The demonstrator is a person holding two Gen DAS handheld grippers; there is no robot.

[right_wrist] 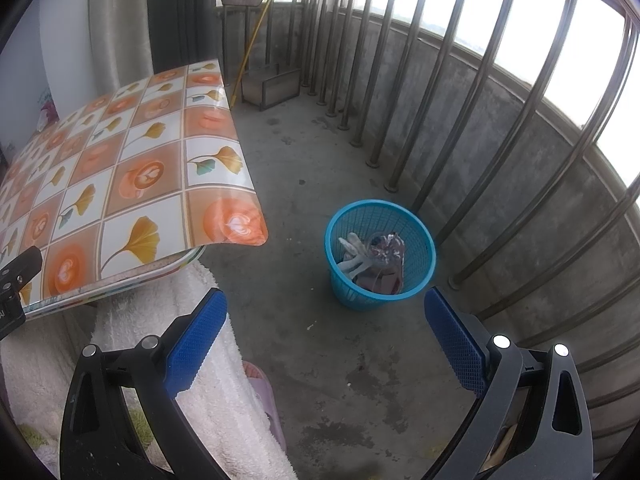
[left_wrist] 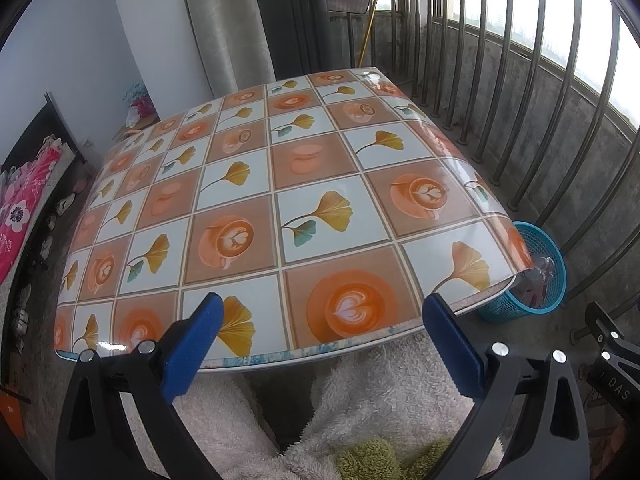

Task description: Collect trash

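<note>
Right wrist view — tongs agape, trash inside blue basket.

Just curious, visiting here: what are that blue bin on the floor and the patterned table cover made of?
The blue bin looks like moulded plastic: a fine mesh wall you can see through. The table cover seems glossy vinyl or oilcloth: it reflects light and curls stiffly over the edge.

From the left wrist we look forward, close and low over the near edge of the table, straight across its patterned top toward the far corner. From the right wrist we look down and rightward at the concrete floor. Both views share the table's right edge, the blue basket and the metal railing.
</note>
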